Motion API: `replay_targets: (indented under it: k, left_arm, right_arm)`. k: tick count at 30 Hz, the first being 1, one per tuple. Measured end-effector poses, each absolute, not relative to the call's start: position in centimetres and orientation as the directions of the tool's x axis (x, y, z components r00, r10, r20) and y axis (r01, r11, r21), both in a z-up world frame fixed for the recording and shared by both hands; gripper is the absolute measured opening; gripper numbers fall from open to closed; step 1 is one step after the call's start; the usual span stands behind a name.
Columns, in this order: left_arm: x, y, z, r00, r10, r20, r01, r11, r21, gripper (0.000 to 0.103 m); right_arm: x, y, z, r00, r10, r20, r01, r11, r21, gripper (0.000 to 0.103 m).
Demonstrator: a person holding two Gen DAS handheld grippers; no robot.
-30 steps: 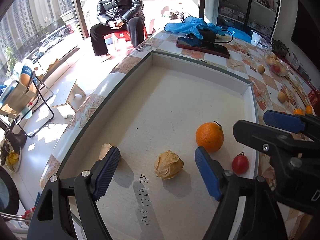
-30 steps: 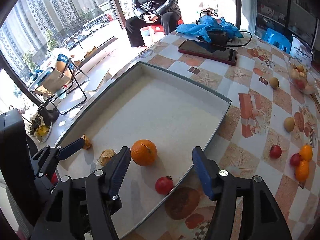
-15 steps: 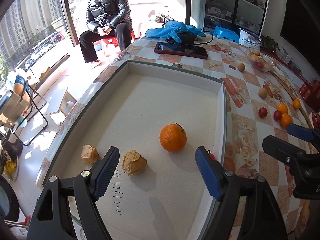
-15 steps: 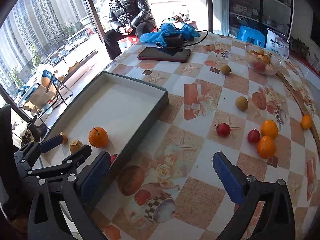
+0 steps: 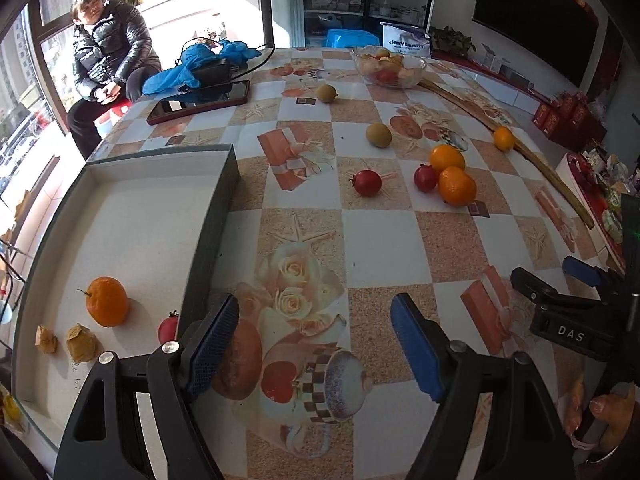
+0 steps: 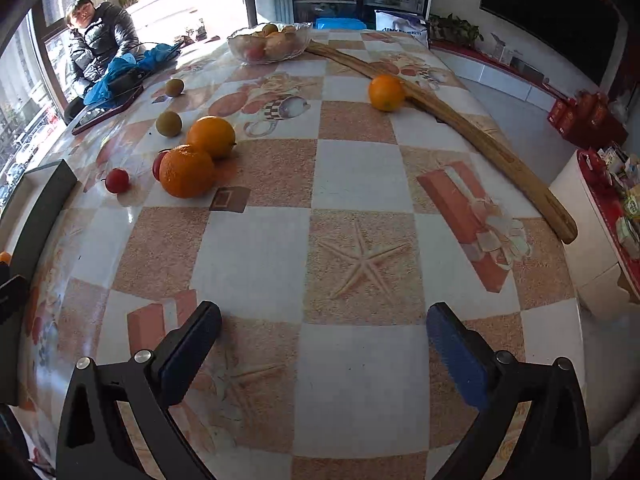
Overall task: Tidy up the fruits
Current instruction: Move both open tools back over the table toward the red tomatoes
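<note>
Both claws empty and spread, loose fruit well ahead on the slick cloth.

Left gripper (image 5: 316, 344) held apart over the tablecloth (image 5: 384, 236), just right of the tray (image 5: 212, 200), nothing between the pads. Right gripper (image 6: 324, 344) gaping wide above bare checks, jaws having just opened, nothing between them either. Already in the tray: one orange (image 5: 107, 301), a small red fruit (image 5: 167, 327) hard against the wall, two papery husks (image 5: 81, 342). Still out: two touching oranges (image 6: 187, 170), with a red fruit (image 6: 117, 180) just beside. Risks: nudging one orange and sending its neighbour rolling toward the table edge; clipping the tray wall on the way back; squashing a soft red fruit. Possibly another red fruit tucked behind the oranges, hard to tell from here.
</note>
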State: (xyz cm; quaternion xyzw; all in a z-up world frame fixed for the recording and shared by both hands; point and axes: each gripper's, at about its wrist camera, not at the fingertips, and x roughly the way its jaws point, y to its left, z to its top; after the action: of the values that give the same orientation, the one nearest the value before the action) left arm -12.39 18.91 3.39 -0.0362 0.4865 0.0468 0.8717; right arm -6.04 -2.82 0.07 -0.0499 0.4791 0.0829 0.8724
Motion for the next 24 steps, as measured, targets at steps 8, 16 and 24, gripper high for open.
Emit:
replay_targets:
  k: [8, 16, 24]
  left_arm:
    - [-7.3, 17.2, 0.8, 0.487, 0.108, -0.867, -0.168, 0.985, 0.028, 0.081]
    - [-2.9, 16.7, 0.7, 0.522, 0.127, -0.843, -0.196, 0.980, 0.027, 0.081]
    - [-2.4, 16.4, 1.0, 0.556, 0.124, -0.822, -0.190, 0.982, 0.019, 0.029]
  right_arm:
    - [-7.1, -3.2, 0.0, 0.566, 0.100, -0.819, -0.182, 0.983, -0.005, 0.103]
    - [-6.9, -3.3, 0.0, 0.566, 0.110, -0.817, -0.185, 0.983, 0.004, 0.103]
    - [-6.9, -3.2, 0.0, 0.566, 0.111, -0.817, -0.185, 0.983, 0.005, 0.103]
